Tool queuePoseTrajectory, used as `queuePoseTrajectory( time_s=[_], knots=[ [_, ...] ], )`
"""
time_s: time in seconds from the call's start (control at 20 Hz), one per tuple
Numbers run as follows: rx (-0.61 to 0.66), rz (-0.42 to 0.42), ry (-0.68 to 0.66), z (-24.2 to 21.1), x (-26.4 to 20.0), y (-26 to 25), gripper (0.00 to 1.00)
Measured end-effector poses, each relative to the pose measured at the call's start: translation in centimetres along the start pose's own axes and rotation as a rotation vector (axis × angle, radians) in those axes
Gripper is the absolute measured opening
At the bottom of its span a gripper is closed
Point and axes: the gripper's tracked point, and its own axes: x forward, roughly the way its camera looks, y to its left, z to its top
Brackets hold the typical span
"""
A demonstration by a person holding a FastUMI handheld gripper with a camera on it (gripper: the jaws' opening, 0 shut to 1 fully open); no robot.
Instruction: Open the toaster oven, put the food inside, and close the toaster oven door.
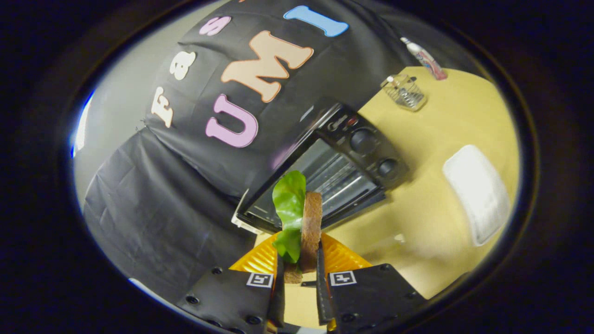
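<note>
My gripper (300,266) is shut on a sandwich (310,227), a brown bread slice with a green lettuce leaf (289,204) against it, held upright on edge between the fingers. Beyond the sandwich stands the black toaster oven (334,171) against the booth wall. Its cavity is open and the wire rack (341,178) shows inside. The control panel with two knobs (371,148) lies on the oven's right side. The view is strongly tilted. The oven door itself is hidden behind the sandwich and fingers.
The oven stands on a yellow tabletop (441,195). A white rectangular dish (478,190) lies to the right of the oven. Farther back stand a small wire basket (404,92) and a tube (424,58).
</note>
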Motion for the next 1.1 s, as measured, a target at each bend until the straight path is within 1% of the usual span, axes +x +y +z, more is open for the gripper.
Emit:
queuePoseTrajectory(
  time_s=[0.1, 0.3, 0.65, 0.75, 0.85, 1.0, 1.1],
  knots=[
    [0.027, 0.018, -0.005, -0.6, 2.4, 0.9, 0.30],
    [0.080, 0.009, -0.073, -0.2, 6.9, 1.2, 0.30],
    [0.139, 0.001, -0.205, 2.6, 11.6, 0.3, 0.29],
    [0.115, -0.064, -0.243, 3.4, 12.5, -1.3, 0.29],
    [0.093, -0.074, -0.229, 3.4, 13.1, -1.7, 0.29],
    [-0.012, -0.131, -0.226, 3.6, 13.1, -2.4, 0.48],
    [-0.109, -0.207, -0.249, 4.1, 12.9, -3.6, 0.61]
  ],
)
